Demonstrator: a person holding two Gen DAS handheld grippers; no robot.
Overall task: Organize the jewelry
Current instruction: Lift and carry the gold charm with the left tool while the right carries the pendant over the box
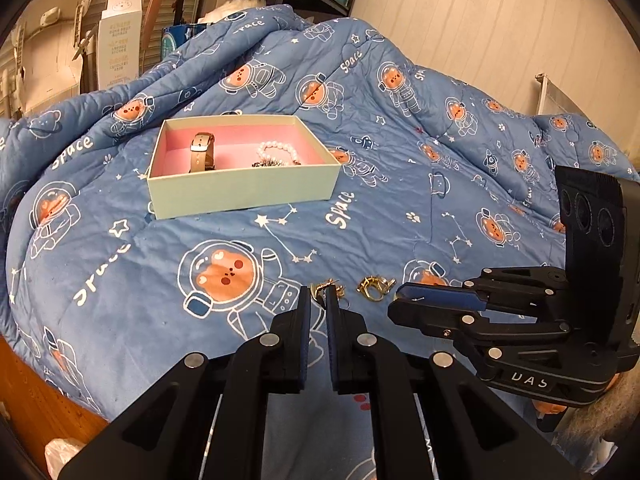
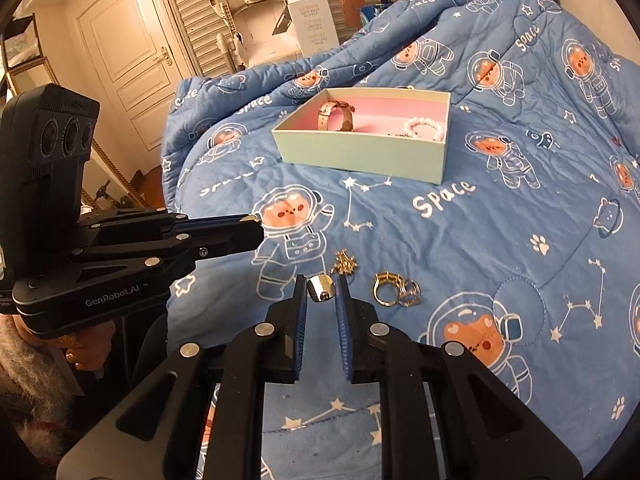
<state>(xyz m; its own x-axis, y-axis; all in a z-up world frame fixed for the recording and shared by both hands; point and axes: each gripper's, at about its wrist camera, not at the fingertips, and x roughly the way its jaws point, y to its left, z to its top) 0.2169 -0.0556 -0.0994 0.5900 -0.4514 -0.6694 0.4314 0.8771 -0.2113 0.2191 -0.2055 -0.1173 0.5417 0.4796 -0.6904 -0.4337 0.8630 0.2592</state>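
Note:
A pale green box [image 1: 240, 188] with a pink lining sits on the blue quilt; it holds a watch [image 1: 203, 152] and a pearl bracelet [image 1: 279, 151]. It also shows in the right wrist view [image 2: 360, 152]. My left gripper [image 1: 318, 292] is shut on a small gold piece [image 1: 326, 289] low over the quilt. A gold earring [image 1: 374, 286] lies just right of it. My right gripper [image 2: 322, 294] is closed around a silver ring [image 2: 321, 288], its fingers touching the sides. A gold hoop with silver rings [image 2: 396, 290] and a gold charm [image 2: 346, 264] lie close by.
The quilt [image 1: 400, 208] covers a humped bed and rises at the back. Shelves and a white carton [image 1: 118, 40] stand behind it. A door [image 2: 128, 40] is at the left in the right wrist view. The bed's wooden edge [image 1: 36, 404] shows at lower left.

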